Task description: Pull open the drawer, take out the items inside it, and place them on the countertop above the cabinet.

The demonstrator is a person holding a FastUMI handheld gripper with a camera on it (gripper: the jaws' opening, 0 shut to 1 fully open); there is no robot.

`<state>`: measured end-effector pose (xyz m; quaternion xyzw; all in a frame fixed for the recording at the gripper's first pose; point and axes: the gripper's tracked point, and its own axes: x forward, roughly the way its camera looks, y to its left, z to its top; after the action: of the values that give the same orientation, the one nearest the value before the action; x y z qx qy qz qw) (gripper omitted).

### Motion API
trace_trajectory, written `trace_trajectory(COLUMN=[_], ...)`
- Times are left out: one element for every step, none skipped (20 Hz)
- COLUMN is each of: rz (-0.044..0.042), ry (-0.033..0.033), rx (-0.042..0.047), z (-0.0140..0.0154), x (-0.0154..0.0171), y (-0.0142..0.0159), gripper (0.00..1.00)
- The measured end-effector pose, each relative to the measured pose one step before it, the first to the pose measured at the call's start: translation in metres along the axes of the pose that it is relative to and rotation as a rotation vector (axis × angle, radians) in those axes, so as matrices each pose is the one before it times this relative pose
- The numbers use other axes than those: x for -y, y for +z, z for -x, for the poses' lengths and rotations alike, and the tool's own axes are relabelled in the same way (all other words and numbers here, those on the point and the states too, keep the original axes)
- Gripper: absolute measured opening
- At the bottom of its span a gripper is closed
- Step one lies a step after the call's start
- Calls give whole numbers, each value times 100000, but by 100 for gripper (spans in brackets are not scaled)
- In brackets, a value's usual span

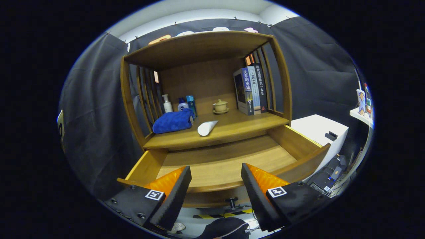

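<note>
Gripper view: gripper [215, 196] released, fingers spread wide, nothing between them, hovering over the front edge of the drawer [225, 162]. Drawer pulled fully open just ahead of the fingers, wooden, pale floor bare, no items visible inside; knob [231, 200] on its front panel shows between the fingers, below. Left and right drawer walls are low, open room above the drawer floor up to the countertop [232, 127] edge.

Beyond the drawer, countertop of the cabinet [206, 49] carries: white tube [206, 128] lying on its side near the front edge, about centre; blue towel [173, 120] folded at the left front corner, against the left slats. Behind the towel at the back left corner, three bottles [181, 104] upright, close together. Small lidded cup on a saucer [220, 106] near the back wall, centre. Books [250, 89] stand upright at the right side, leaning against the right slats. Free countertop between tube and books.

White box [318, 131] stands just right of the cabinet. Cables on the floor [327, 181] below it.
</note>
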<state>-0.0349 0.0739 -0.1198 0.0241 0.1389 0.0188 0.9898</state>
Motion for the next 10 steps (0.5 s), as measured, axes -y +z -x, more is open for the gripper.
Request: trace_trajectory(rz=[1341, 1316, 1286, 1135, 1415, 1035, 622, 412, 419, -603], ry=[-1005, -1160, -287, -733, -420, -628, -149, -108, 981, 170], rx=[-51, -315, -641, -758, -1015, -1412, -1132, -744, -292, 1331], z=[303, 169, 176, 2, -50, -196, -201, -365, -36, 97], x=[292, 261, 109, 122, 97, -32, -73, -155, -269, -206], y=[-515, -557, -696, -688, -649, -719, -496, -265, -334, 223], gripper=[98, 98, 98, 98, 98, 98, 98, 98, 98, 98])
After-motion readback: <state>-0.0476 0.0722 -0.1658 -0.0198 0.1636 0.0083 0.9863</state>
